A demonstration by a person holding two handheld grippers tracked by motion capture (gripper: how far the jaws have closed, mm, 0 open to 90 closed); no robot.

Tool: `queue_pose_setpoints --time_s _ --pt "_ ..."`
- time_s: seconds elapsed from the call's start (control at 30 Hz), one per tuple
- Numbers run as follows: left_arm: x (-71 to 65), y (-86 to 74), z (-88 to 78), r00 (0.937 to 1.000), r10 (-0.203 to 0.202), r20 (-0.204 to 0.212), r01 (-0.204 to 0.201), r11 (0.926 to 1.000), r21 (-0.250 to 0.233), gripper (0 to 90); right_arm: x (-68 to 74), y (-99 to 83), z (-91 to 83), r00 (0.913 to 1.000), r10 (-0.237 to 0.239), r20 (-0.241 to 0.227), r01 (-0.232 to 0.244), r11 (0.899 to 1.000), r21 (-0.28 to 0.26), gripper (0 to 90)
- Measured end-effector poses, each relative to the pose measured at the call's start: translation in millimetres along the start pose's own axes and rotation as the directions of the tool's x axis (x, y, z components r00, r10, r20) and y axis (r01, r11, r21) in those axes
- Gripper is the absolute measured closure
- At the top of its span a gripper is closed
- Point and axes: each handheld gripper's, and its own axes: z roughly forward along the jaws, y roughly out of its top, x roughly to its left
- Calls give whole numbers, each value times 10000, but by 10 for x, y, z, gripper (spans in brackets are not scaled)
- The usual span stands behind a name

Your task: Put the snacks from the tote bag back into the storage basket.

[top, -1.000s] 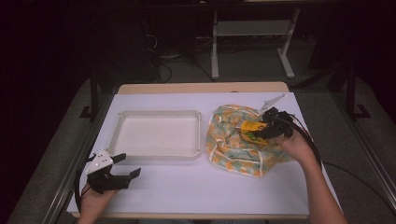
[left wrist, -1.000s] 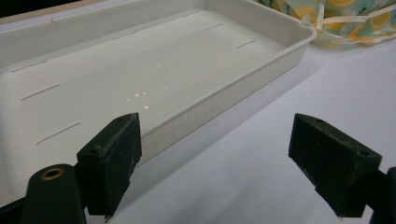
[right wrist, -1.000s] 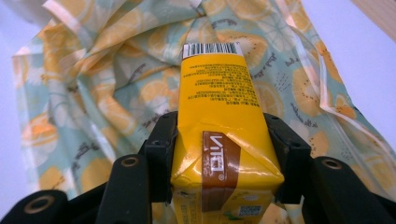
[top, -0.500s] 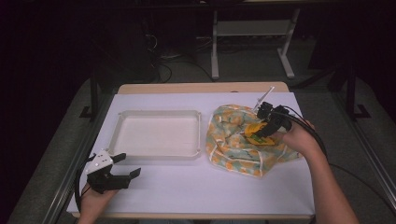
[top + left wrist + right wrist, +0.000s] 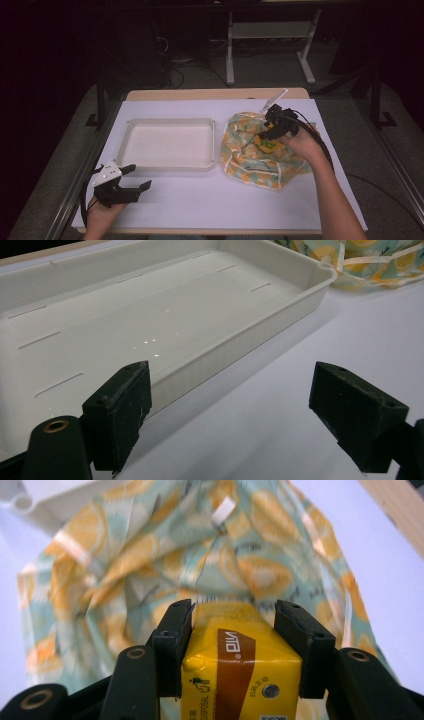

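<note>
White surface: a sheet covers the table point(image 5: 210, 200), with bare wood showing at its far edge.
Left gripper point(image 5: 134, 180): rests on the sheet at the near left corner, held in the person's left hand point(image 5: 100, 216). Jaws released, standing wide apart with nothing between them; in the left gripper view they point toward the tray's near wall.
Tray point(image 5: 170, 164): white plastic, shallow and rectangular, left of centre, just beyond the left gripper.
Bag point(image 5: 250, 162): fabric, pale green with an orange-slice print, crumpled on the sheet just to the right of the tray.
Drink carton point(image 5: 240, 665): yellow with a brown stripe, clamped between the right jaws, above the bag.
Right gripper point(image 5: 272, 131): over the bag's far right part, jaws clenched on the drink carton's two sides.
</note>
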Motion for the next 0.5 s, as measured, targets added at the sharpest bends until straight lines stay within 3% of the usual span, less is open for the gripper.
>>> queue_pose_setpoints --time_s 0.2,0.5 --pt "6 -5 -11 10000 2 -11 -2 10000 -7 166 -19 94 119 9999 149 34 -148 9995 -285 493" --pt "-6 -4 -11 10000 -16 -53 16 10000 -24 166 -54 133 203 9995 249 212 -246 9996 -134 472"
